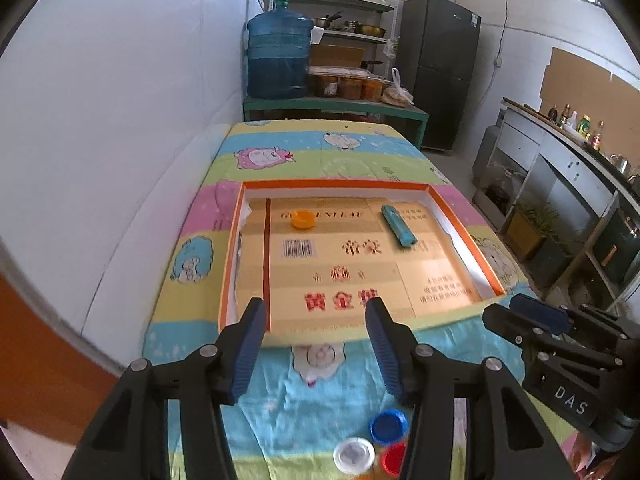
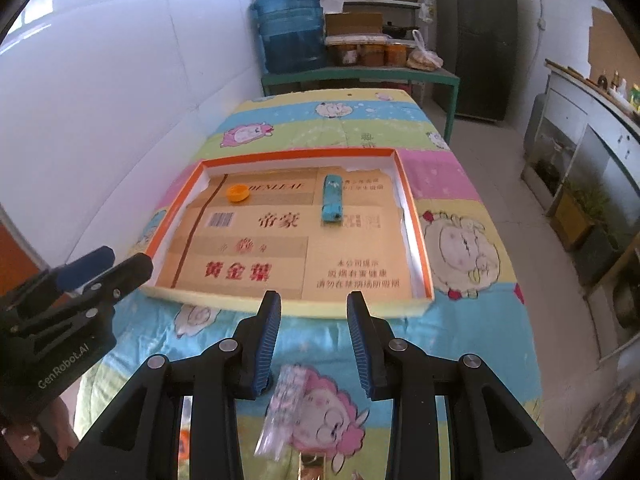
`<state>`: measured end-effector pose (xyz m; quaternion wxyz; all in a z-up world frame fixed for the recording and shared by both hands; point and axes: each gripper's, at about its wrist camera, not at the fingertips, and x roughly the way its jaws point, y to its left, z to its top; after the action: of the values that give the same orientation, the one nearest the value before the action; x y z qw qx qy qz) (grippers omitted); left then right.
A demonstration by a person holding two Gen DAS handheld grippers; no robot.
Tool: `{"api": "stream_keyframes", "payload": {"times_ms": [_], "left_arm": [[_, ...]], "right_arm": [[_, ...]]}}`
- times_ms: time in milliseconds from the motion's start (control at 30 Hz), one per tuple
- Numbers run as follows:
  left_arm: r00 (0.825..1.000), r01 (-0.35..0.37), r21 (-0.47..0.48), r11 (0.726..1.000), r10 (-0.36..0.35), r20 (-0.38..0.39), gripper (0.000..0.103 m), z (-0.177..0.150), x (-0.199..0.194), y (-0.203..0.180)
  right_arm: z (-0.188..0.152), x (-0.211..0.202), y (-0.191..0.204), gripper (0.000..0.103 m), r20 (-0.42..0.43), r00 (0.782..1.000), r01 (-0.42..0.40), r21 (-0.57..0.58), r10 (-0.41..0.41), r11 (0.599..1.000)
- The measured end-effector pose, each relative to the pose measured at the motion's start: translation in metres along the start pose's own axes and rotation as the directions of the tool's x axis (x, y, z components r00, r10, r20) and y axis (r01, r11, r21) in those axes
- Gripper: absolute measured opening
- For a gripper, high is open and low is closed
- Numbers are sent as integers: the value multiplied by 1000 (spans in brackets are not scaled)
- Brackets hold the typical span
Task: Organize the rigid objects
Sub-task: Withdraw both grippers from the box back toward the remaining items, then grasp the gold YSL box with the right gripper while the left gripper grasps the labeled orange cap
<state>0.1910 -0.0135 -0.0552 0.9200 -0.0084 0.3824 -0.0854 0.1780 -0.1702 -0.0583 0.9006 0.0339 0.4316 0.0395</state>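
Note:
An orange-rimmed shallow tray (image 1: 335,184) (image 2: 414,216) lined with printed cardboard lies on the cartoon-print cloth. Inside it, an orange cap (image 1: 303,219) (image 2: 237,193) rests at the far left and a teal lighter (image 1: 398,226) (image 2: 332,198) at the far right. A blue cap (image 1: 388,426), a clear white cap (image 1: 354,456) and a red cap (image 1: 394,458) lie on the cloth near my left gripper (image 1: 316,314) (image 2: 124,262). It hovers open and empty at the tray's near edge. My right gripper (image 2: 314,300) (image 1: 506,308) is open and empty beside it. A clear plastic packet (image 2: 280,412) lies on the cloth under it.
A white wall runs along the left of the table. Behind the table stand a blue water jug (image 1: 279,58), shelves with jars and a dark fridge (image 1: 438,68). A counter with bottles (image 1: 576,124) lines the right side. A person's hand (image 2: 24,440) holds the left gripper.

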Motion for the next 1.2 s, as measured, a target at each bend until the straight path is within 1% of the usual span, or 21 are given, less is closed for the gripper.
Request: {"api": "stream_keyframes", "payload": {"times_ms": [67,233,333,400,500,800,1033,1200], "left_arm": [[1000,0,4,1000,0,-3,52,-7,-3,0],[1000,-5,-4,1000,4,-16,52,-20,-9,2],[1000,-9,0,1000,9,-9,52,-26,-13,2],[1000,-14,4,1000,14,-8,52,-31,-15,3],[1000,5,-1,1000,-5,-15,52,-39,-18,5],[1000,25,-13,1000,-25,-16,52,-60,-26,6],[999,40,2,999,-40,-30,52,-77,-28,2],[998,59,31,998,-58,-38,51,-89,-30,-1]], "right_arm": [[-8,-3,2,35,-3,1000,14,-11,-14,1000],[-27,-10,1,35,-18,1000,10,1,-10,1000],[-35,-12,3,35,-13,1000,26,-12,-27,1000],[-42,-12,4,35,-20,1000,24,-14,-24,1000],[-51,-11,5,35,-33,999,24,-12,-25,1000],[-77,-13,10,35,-55,998,35,-30,-37,999],[-95,-13,10,35,-67,997,48,-32,-50,998],[-103,-15,10,35,-61,997,54,-29,-56,998]]}}
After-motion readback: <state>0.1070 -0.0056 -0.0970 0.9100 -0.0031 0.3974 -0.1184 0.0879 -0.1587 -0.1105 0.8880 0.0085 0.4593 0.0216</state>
